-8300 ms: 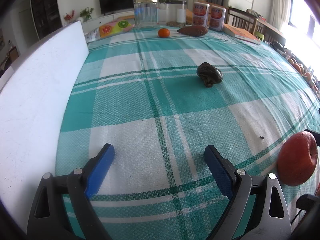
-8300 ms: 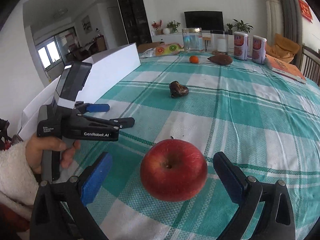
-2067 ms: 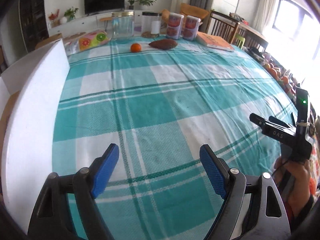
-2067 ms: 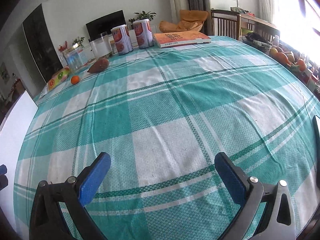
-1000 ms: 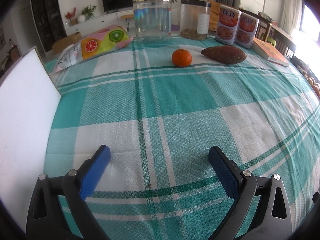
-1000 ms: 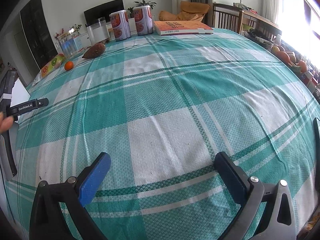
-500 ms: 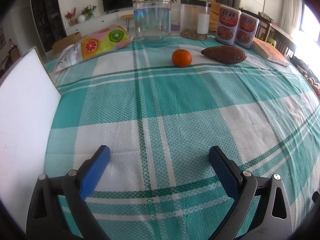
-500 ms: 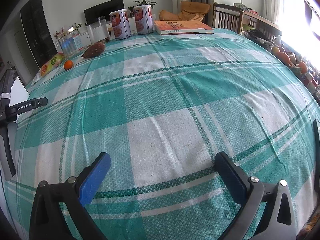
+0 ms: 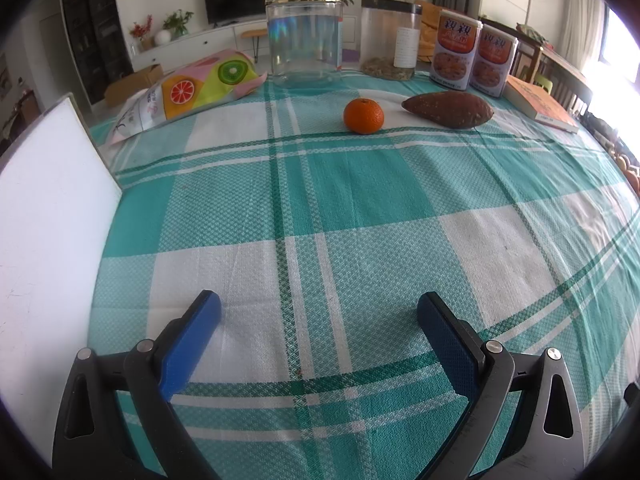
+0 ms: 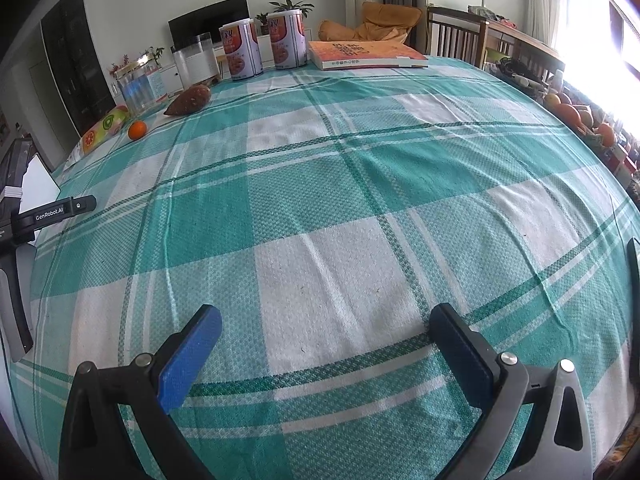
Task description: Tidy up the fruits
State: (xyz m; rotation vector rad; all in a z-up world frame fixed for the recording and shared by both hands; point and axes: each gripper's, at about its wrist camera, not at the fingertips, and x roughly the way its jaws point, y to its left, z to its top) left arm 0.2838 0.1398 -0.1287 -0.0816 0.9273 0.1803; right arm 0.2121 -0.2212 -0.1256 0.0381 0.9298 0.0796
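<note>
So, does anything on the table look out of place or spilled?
Nothing is spilled or damaged. One oddity: a sweet potato lies beside the orange, though it is no fruit. The snack bag lies flat.

A woven cloth tablecloth point(image 9: 360, 208) lies matt beneath a clear glossy plastic jar point(image 9: 305, 40).

Left wrist view sits low over the checked tablecloth point(image 9: 360, 208), looking straight down the table toward the far end, the orange point(image 9: 363, 115) and sweet potato point(image 9: 448, 109) well ahead. Right wrist view, equally low, angles across the cloth from further right, catching the same orange point(image 10: 137, 129) and sweet potato point(image 10: 189, 99) small at upper left. Both share the two cans point(image 10: 260, 46), and the left gripper point(image 10: 48, 212) pokes in at the right view's left edge.
</note>
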